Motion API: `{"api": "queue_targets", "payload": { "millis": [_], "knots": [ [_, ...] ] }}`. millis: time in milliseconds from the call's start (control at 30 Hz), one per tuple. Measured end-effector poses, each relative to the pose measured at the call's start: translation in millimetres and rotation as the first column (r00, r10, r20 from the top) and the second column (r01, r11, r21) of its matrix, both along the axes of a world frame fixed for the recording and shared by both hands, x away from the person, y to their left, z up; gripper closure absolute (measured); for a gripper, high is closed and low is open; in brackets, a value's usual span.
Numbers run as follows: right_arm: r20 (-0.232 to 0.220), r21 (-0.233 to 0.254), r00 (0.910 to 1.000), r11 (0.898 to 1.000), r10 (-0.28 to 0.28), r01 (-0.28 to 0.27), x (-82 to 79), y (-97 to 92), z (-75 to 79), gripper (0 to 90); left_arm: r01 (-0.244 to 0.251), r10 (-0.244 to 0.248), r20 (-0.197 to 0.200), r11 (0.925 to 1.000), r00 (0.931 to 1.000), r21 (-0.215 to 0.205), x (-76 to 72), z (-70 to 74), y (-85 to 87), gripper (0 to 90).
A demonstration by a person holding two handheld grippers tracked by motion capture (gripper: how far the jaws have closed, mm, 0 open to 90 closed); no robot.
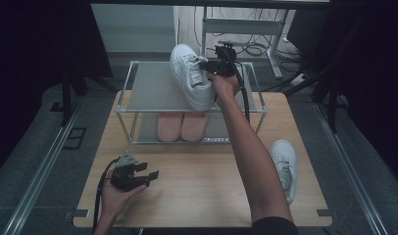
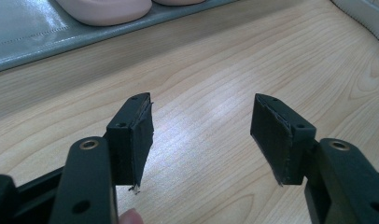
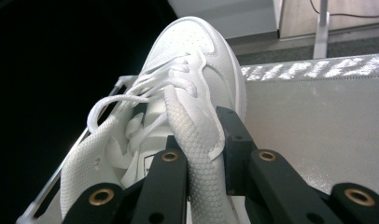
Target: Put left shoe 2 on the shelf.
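We judge the work about half done: one white sneaker (image 1: 191,76) sits on the top shelf of the rack (image 1: 148,88), toward its right side, while its mate, the second sneaker (image 1: 284,169), lies on the bench (image 1: 197,171) to the right of the rack and well apart from it. The right gripper (image 1: 210,64) pinches the collar wall of the shelved sneaker; in the right gripper view the padded mesh rim (image 3: 197,154) is squeezed between the jaws, so release has not yet come. Whether the sole rests fully flat on the shelf we cannot tell. What remains, in our estimate: let go, fetch the second sneaker, place it beside the first. The left gripper (image 1: 150,175) is held low over the bench in front of the rack, jaws spread, nothing between them. Materials: smooth white leather-like upper with perforated toe, flat woven laces, knit mesh collar; rack of thin metal tubes with grey fabric shelves showing a slight sheen; a pair of pale pink slippers (image 1: 181,126) on the lower shelf, matte and rounded; bench top of light wood grain.
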State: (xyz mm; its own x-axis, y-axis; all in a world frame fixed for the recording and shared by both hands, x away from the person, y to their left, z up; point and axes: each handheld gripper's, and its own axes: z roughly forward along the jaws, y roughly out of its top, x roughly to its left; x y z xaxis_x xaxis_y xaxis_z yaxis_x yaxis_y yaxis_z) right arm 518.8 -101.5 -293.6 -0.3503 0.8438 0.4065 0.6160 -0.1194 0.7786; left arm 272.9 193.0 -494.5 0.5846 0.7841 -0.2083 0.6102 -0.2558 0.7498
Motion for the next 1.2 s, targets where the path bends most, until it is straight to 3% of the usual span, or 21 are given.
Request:
{"api": "queue_targets", "payload": {
  "millis": [367, 600, 733, 767, 833, 1033, 1200],
  "knots": [
    [-0.033, 0.026, 0.9952, 0.995, -0.092, 0.092, 26.5, 4.9, -9.9, 81.2, -0.003, 0.003, -0.015, 1.0, 0.9999, 0.002, 1.7, -3.5, 1.7, 39.9],
    [-0.073, 0.001, 0.9927, 0.995, -0.096, 0.096, 37.1, 8.0, -25.2, 76.5, 0.002, -0.002, -0.02, 1.0, 0.9998, 0.007, 2.5, -6.6, 0.1, 40.1],
    [-0.041, 0.013, 0.9981, 0.999, -0.045, 0.046, 35.1, 6.4, -25.5, 60.6, 0.002, -0.002, -0.018, 1.0, 0.9998, 0.008, 2.1, -6.4, -0.2, 40.1],
    [-0.041, 0.013, 0.9981, 0.999, -0.045, 0.046, 35.1, 6.4, -25.5, 60.6, 0.002, -0.002, -0.018, 1.0, 0.9998, 0.008, 2.1, -6.4, -0.2, 40.1],
    [0.0, -0.005, 0.9994, 0.999, -0.035, 0.035, 28.7, 2.3, -19.0, 56.9, 0.002, -0.002, -0.015, 1.0, 0.9999, 0.009, 1.5, -5.6, -0.5, 40.2],
    [0.081, -0.038, 0.9967, 0.999, -0.005, 0.008, 6.9, -16.1, -5.8, 60.5, 0.002, -0.002, -0.012, 0.9999, 0.9999, 0.01, 1.0, -4.3, -1.6, 40.1],
    [0.112, -0.052, 0.9926, 0.998, 0.047, -0.041, -13.5, -35.3, -2.1, 66.8, 0.006, -0.006, -0.005, 0.9999, 1.0, 0.015, 0.0, -2.3, -3.3, 40.1]
  ]
}}
